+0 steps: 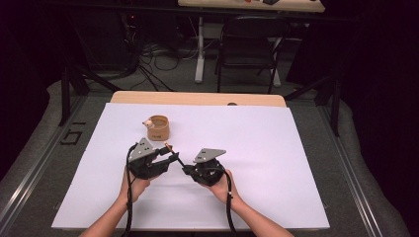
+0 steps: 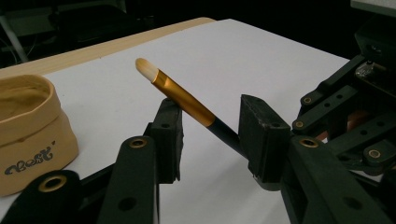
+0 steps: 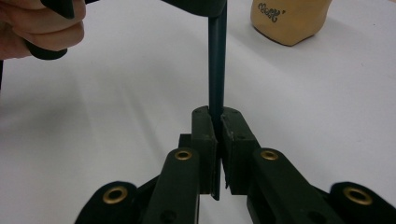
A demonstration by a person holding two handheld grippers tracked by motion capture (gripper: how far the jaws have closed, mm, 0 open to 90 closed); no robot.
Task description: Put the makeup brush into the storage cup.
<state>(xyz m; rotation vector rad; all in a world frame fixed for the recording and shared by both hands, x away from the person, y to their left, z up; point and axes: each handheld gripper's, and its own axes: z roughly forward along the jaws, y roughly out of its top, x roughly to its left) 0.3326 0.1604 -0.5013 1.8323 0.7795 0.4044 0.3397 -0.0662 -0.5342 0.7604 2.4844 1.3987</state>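
Clearly a handover: the right claw (image 3: pixel 218 122) pinches the brush (image 2: pixel 187 100) by its dark handle above the counter's (image 1: pixel 276 143) middle, near the beige pouch (image 1: pixel 159 127). The left claw (image 2: pixel 210 133) stands spread around the ferrule (pads apparently not yet pressing), so it should finish closing before the right lets go.

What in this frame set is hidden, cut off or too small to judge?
- Beige fabric pouch: its contents are too small to identify in the high view; its print is cropped in the right gripper view.
- Gold-ferruled makeup brush: the left gripper covers its dark handle, so contact is unclear.
- Right gripper: hides the handle's end.
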